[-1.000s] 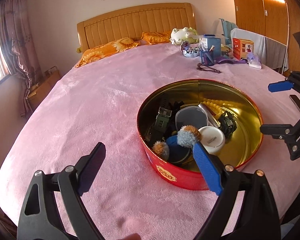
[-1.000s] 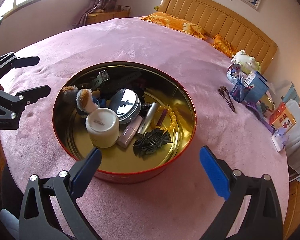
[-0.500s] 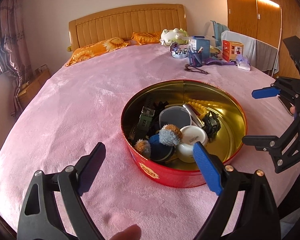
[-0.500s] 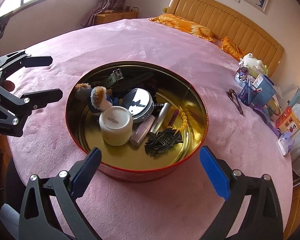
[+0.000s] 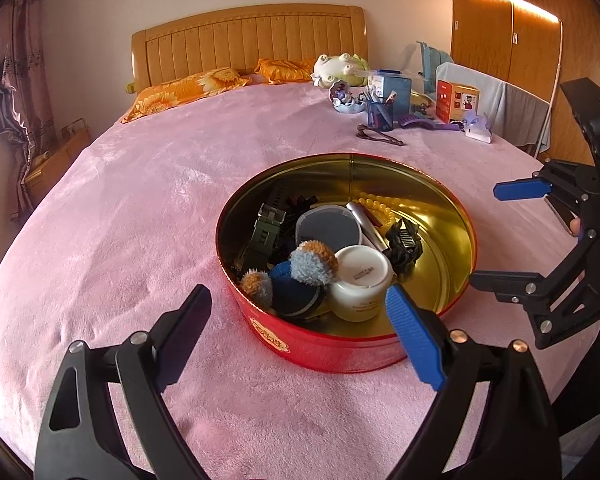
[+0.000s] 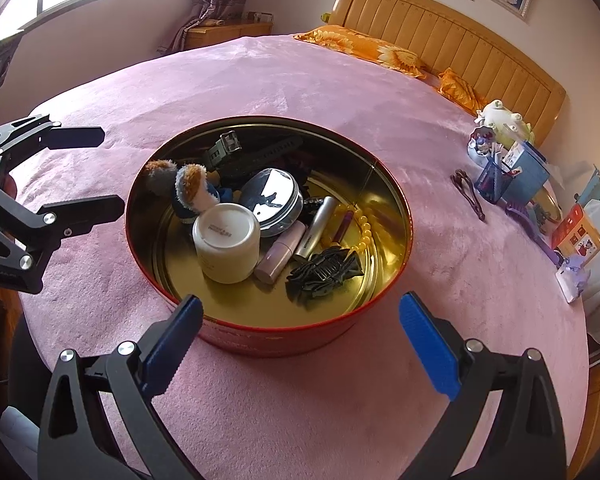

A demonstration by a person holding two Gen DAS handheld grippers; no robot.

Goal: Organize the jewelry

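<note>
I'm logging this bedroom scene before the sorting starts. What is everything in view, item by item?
Round metal tin: one, red outside, gold inside, on the pink blanket.
White cream jar: one, in tin.
Round mirrored compact: one, silver, in tin.
Black hair claw: one, in tin.
Yellow bead string: one, in tin.
Dark green watch: one, in tin.
Pompom plush toy: one, blue, brown and grey, in tin.
Cosmetic tubes: three, silver, pink, purple, in tin.
Blue mesh pen cup: one, far bedside clutter.
Left gripper: open.
Right gripper: open.
</note>
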